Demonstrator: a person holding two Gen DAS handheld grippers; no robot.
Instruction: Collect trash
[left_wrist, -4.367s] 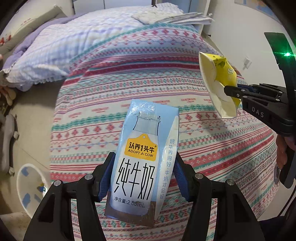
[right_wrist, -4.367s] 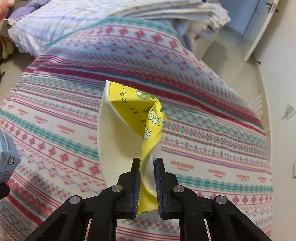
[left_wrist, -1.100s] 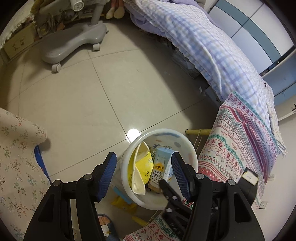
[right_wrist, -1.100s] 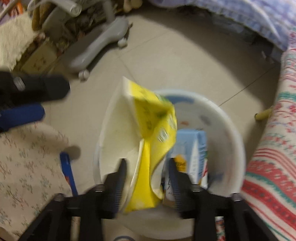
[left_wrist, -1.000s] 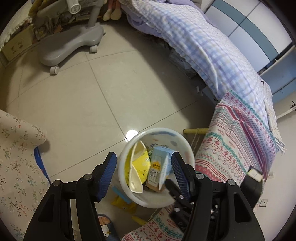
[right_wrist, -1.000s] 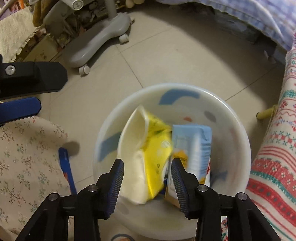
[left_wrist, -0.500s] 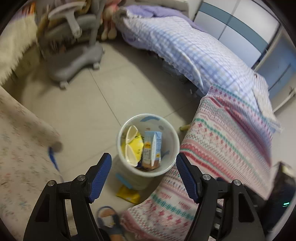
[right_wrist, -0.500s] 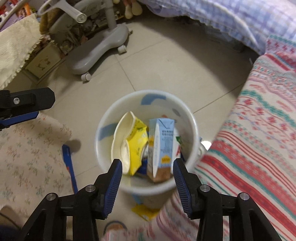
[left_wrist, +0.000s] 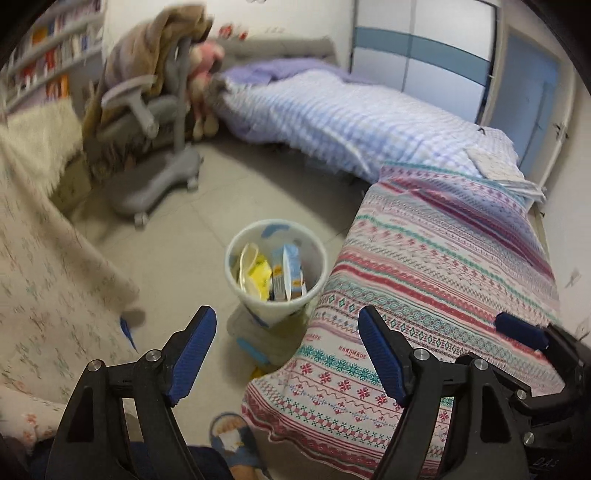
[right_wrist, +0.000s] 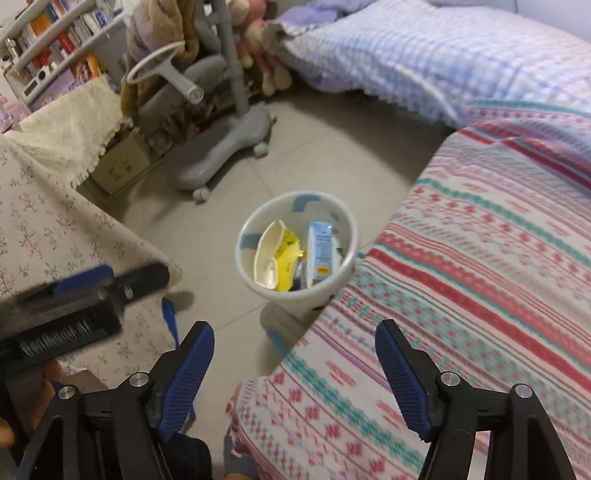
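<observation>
Trash in the bin (left_wrist: 274, 311), seen at 12 o'clock from both grippers: milk carton (left_wrist: 290, 273) standing on end at the 3 o'clock side, crumpled yellow paper bowl (left_wrist: 255, 275) at the 9 o'clock side, both reaching close to the rim.

Left gripper (left_wrist: 286, 321) released, jaws just been opening, nothing between them. Right gripper (right_wrist: 294, 328) likewise released, jaws just been opening, nothing held.

Possible trouble from here:
- Light, narrow-footed bin on a tiled floor (left_wrist: 173, 236), with the striped blanket (left_wrist: 443, 280) hanging close against it at 3 o'clock. Likely to tip from any tug or sweep on that cloth, with carton and bowl spilling back out.
- Tall, loose load. Probably enough to pop the carton over the rim with one knock from a passing finger.
- Wide-open jaws low over the blanket edge at 5 o'clock. Easy to snag the fabric on a fast swing.
- Small yellow scrap (left_wrist: 263, 370) on the floor at 6 o'clock of the bin, partly hidden under the blanket; too small to identify, perhaps trash, and easy to miss.
- Slipper (left_wrist: 232, 437) at 6 o'clock, close underfoot: a trip risk beside the bin.
</observation>
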